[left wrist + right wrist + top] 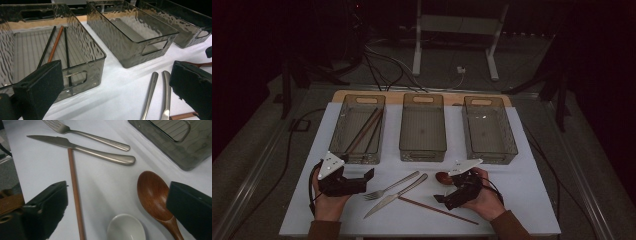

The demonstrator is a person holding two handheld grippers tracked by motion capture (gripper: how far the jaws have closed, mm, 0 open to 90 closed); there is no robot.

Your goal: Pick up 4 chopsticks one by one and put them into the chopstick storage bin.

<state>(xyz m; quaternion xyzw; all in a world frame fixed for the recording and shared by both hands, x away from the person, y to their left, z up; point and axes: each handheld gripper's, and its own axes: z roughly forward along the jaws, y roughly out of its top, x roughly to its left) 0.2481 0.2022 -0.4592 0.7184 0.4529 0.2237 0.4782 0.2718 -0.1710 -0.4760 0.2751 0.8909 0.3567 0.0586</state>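
White worktop [512, 200] carried three grey bins [422, 127]; chopsticks [362, 131] lay in the leftmost. Fork [389, 187], knife [394, 196] and wooden spoon [153, 195] sat between left gripper [368, 175] and right gripper [439, 198], both jaws released.

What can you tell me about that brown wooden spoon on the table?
The wooden spoon looks like dark reddish-brown wood with visible grain and a smooth oval bowl facing up. It lies flat on the white table, its narrow handle running down under the right gripper, whose jaws stand open. A small white spoon lies just beside it; whether they touch is unclear. Nothing grips it.
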